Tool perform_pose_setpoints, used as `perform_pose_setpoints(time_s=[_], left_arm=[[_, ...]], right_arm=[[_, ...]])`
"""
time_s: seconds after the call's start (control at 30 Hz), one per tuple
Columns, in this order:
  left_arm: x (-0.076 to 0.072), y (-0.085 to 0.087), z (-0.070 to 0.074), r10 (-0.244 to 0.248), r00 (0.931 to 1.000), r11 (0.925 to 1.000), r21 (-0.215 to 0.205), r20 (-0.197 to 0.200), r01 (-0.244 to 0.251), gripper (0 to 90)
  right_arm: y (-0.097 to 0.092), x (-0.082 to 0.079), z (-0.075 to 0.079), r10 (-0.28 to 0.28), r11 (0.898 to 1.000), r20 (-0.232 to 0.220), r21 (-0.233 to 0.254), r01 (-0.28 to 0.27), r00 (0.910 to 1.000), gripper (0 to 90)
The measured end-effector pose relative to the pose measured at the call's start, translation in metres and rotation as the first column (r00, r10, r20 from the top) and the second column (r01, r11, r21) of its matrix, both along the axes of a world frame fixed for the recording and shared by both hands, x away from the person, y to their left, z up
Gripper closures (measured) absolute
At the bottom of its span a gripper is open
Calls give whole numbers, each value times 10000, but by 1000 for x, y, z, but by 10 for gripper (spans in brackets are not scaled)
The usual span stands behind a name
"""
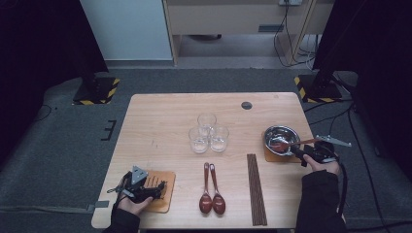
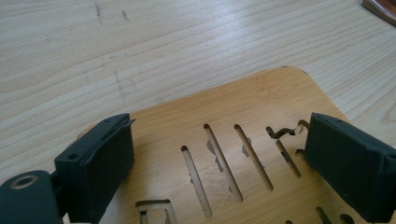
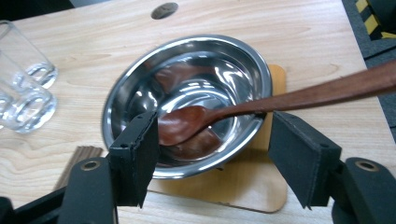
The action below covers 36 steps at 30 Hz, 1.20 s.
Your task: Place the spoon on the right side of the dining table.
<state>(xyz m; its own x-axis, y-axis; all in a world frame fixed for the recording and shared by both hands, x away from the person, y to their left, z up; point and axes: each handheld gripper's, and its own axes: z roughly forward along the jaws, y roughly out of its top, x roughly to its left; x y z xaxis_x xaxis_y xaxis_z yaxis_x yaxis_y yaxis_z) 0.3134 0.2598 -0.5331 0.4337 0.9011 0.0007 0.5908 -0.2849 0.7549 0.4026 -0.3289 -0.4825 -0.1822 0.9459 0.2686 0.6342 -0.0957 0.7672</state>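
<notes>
**A:** What is happening at the right of the high view?

**B:** The right gripper (image 1: pixel 302 154) is hovering just beside a shiny round steel bowl (image 3: pixel 187 100), its jaws standing wide apart and gripping nothing. A long dark brown wooden spoon (image 3: pixel 243 109) is lying in that bowl, its scoop resting on the bottom at the middle of the right gripper view and its handle leaning over the rim toward the upper right. The bowl is sitting on a pale wooden coaster (image 3: pixel 243 186).

**A:** How should the step be done well?

**B:** In my judgement the spoon is being set into the bowl, so the gripper should be backing away level, keeping both jaws clear of the handle so it is not tipped out.

**A:** And the other hand?

**B:** At the lower left of the high view, the left gripper (image 1: pixel 145 191) is resting over a slotted wooden coaster (image 2: pixel 243 130), jaws also spread, holding nothing.

**A:** Other containers?

**B:** Three clear drinking glasses (image 1: pixel 208 132) are standing clustered and touching at the centre, looking empty. Two more brown spoons (image 1: pixel 212 191) and dark chopsticks (image 1: pixel 256 189) are lying below them on the light wooden table (image 1: pixel 155 126).
</notes>
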Motion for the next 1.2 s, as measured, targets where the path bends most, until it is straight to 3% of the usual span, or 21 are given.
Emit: perform_pose_setpoints(time_s=[0.2,0.63,1.2], left_arm=[[0,0,0,-2,10000,10000,-1,-1,2,73],[0,0,0,-3,10000,10000,1,-1,3,73],[1,0,0,-45,10000,10000,7,72,45,73]], right_arm=[[3,2,9,251,9997,250,4,-251,9994,335],[3,16,14,327,9982,266,-513,-313,9991,342],[-3,35,6,260,9968,80,-759,-254,9996,347]])
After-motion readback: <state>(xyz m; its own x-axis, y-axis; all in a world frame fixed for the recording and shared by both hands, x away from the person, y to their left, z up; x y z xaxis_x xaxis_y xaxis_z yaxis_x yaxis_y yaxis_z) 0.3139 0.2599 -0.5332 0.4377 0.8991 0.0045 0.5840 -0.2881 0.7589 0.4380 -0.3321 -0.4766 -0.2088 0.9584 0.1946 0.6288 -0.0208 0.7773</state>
